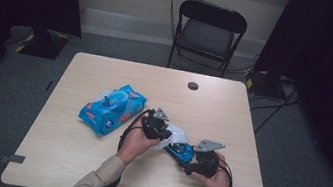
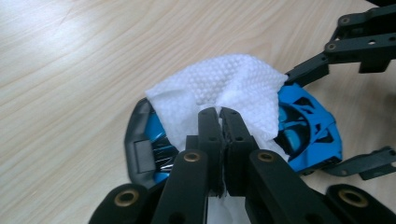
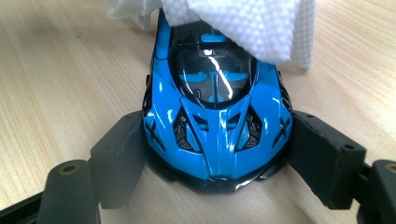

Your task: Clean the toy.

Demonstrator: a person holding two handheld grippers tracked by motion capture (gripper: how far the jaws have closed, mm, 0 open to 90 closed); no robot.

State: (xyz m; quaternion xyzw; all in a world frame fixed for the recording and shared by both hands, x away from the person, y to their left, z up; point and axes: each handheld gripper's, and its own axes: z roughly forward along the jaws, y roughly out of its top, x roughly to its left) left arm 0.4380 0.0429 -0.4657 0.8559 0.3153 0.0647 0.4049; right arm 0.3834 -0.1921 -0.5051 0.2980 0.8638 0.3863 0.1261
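In the high view, a pale wood-grain table [image 1: 69,154] carries a glossy blue wet-wipe pack [image 1: 112,109] at about 10 o'clock from the hands. The left gripper [image 1: 164,134] and the right gripper [image 1: 188,158] meet near the table's middle, toward 6 o'clock, with a small blue toy car [image 1: 179,151] between them and a white wipe [image 1: 174,134] bunched on its upper end. A black folding chair [image 1: 208,32] stands beyond the table at 12 o'clock.

In the left gripper view, the left gripper [image 2: 221,116] has its two black jaws pressed together, pinching the wipe [image 2: 224,88]: a soft, dimpled, embossed sheet, crumpled into folds. It drapes over the toy car [image 2: 308,135], whose shiny blue shell and black trim show at 3 o'clock and 9 o'clock of the jaws. The right gripper's black linkage arms sit at 2 o'clock.

In the right gripper view, the right gripper [image 3: 219,158] clamps the toy car [image 3: 217,121] by its flanks, matte rectangular pads touching both sides. The car is smooth, lacquered and low-slung, with a dark glazed canopy and vented bodywork. The wipe [image 3: 243,23] lies on its far end at 12 o'clock.
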